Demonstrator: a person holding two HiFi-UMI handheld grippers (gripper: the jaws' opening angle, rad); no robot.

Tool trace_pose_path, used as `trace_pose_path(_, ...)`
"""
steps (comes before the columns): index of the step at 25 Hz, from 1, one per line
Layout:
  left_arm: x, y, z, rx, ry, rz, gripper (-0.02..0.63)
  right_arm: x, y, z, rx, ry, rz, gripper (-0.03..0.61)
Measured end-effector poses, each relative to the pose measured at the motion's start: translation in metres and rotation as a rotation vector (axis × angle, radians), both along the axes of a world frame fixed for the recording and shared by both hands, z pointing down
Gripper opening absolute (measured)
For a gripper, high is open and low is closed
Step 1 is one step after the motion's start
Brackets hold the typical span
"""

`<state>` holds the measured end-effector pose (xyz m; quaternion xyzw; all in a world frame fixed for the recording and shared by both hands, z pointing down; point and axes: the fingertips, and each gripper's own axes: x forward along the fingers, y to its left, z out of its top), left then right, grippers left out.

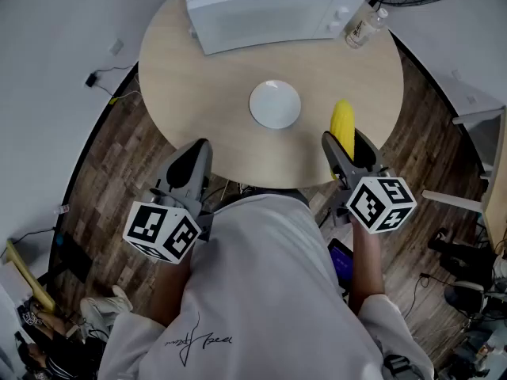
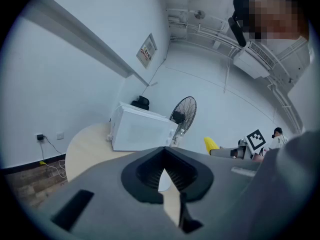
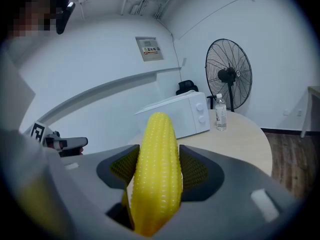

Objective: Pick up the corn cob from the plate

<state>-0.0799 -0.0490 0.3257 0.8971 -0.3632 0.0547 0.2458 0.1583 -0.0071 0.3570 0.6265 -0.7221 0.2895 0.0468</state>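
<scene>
The yellow corn cob (image 1: 342, 123) is held above the table's near right edge with my right gripper (image 1: 346, 150) shut on it. In the right gripper view the corn cob (image 3: 157, 154) stands upright between the jaws of my right gripper (image 3: 159, 173) and sticks out past them. The white plate (image 1: 275, 104) lies bare at the middle of the round table (image 1: 190, 77). My left gripper (image 1: 190, 163) hovers over the near left edge of the table, its jaws closed with nothing in them. From the left gripper (image 2: 165, 178) view, the corn cob (image 2: 210, 144) shows at the right.
A white microwave (image 1: 265, 6) stands at the table's far side, with a clear water bottle (image 1: 364, 28) to its right. A black fan (image 3: 228, 76) stands behind the table. Wooden floor with cables surrounds the table. The person's white shirt fills the lower head view.
</scene>
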Motion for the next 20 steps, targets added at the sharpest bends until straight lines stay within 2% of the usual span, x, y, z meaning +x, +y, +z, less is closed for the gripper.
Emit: trace_pose_path(20,-0.0046,-0.0012,0.0045,-0.013,-0.01,-0.014,-0.003,0.0011,-0.0093,-0.0092,0.009,0.008,-0.061,0.264)
